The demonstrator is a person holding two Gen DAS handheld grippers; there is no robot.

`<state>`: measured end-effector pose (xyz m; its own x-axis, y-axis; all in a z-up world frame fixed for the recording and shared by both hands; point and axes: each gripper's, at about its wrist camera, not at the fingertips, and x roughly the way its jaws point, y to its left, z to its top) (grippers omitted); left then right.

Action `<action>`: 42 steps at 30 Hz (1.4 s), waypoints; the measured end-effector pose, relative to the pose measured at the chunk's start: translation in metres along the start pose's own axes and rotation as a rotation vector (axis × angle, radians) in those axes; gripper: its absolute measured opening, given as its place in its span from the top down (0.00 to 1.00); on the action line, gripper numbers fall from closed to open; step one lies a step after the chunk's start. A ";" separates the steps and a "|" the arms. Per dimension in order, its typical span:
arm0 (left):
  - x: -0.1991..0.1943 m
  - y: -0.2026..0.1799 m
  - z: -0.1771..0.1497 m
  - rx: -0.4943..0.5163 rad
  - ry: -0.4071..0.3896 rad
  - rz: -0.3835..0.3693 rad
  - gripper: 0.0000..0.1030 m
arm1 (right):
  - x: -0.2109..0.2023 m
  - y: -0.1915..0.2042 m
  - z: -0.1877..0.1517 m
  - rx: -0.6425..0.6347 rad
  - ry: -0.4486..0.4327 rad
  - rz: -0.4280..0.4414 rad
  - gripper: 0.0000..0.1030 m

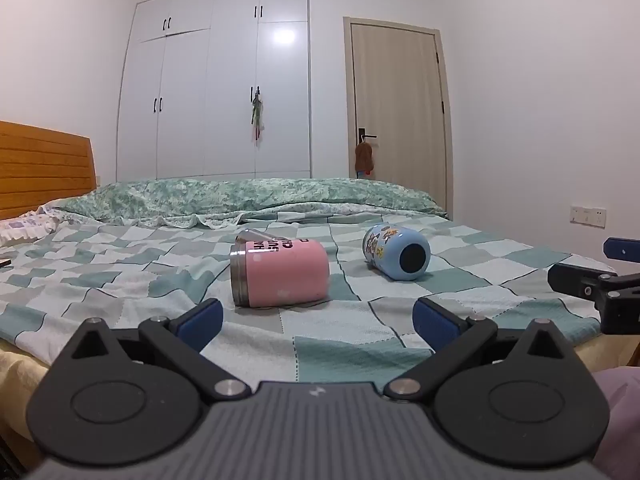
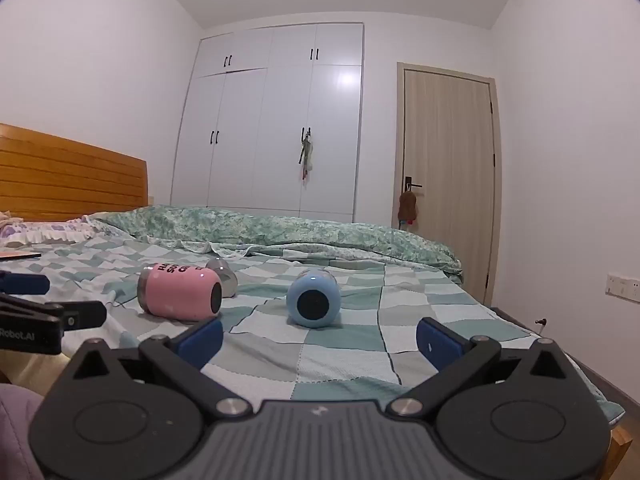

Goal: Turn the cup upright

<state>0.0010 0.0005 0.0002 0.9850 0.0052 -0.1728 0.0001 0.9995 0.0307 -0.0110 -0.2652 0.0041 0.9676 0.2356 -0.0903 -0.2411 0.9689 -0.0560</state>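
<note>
Both the left gripper (image 1: 316,318) and right gripper (image 2: 319,338) gape wide, holding nothing; pinched carelessly, the near pink cup (image 1: 280,274) or blue cup (image 2: 314,300) could roll away across the soft quilt (image 1: 340,344).

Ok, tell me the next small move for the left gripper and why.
Probably ease the left gripper forward toward the pink cup. The cup lies on its side on the bed, ahead of the open fingers and not yet between them. The blue cup lies in front of the right gripper.

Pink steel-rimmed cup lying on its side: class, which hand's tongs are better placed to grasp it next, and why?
Left. The pink steel-rimmed cup lies straight ahead between the open left tongs; the right tongs face the light-blue cartoon-printed cup instead.
</note>
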 end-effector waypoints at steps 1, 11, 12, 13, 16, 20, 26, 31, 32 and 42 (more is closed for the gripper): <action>0.001 0.000 0.000 -0.003 0.005 0.000 0.00 | 0.000 0.000 0.000 -0.001 0.000 -0.001 0.00; -0.002 0.001 0.000 -0.003 -0.015 -0.008 0.00 | 0.000 0.001 0.000 0.000 0.007 -0.001 0.00; -0.003 0.002 0.000 -0.004 -0.016 -0.011 0.00 | 0.000 0.001 0.000 0.000 0.007 -0.001 0.00; -0.003 0.002 0.000 -0.005 -0.017 -0.011 0.00 | 0.000 0.001 0.000 0.000 0.005 0.000 0.00; -0.002 0.001 0.000 -0.006 -0.016 -0.010 0.00 | 0.000 0.001 0.000 0.000 0.005 0.000 0.00; -0.002 0.001 0.001 -0.007 -0.016 -0.008 0.00 | 0.000 0.001 0.001 0.000 0.005 0.000 0.00; -0.001 0.001 0.000 -0.009 -0.014 -0.012 0.00 | 0.000 0.001 0.001 -0.001 0.005 0.000 0.00; -0.001 0.001 0.000 -0.009 -0.015 -0.012 0.00 | 0.000 0.001 0.001 -0.001 0.005 0.000 0.00; -0.001 0.001 0.000 -0.010 -0.015 -0.013 0.00 | 0.000 0.001 0.001 -0.001 0.006 0.000 0.00; -0.002 0.001 0.001 -0.011 -0.017 -0.012 0.00 | 0.000 0.001 0.001 -0.002 0.006 0.000 0.00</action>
<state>-0.0005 0.0016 0.0011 0.9877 -0.0072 -0.1562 0.0101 0.9998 0.0176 -0.0114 -0.2641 0.0049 0.9672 0.2350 -0.0963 -0.2412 0.9688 -0.0579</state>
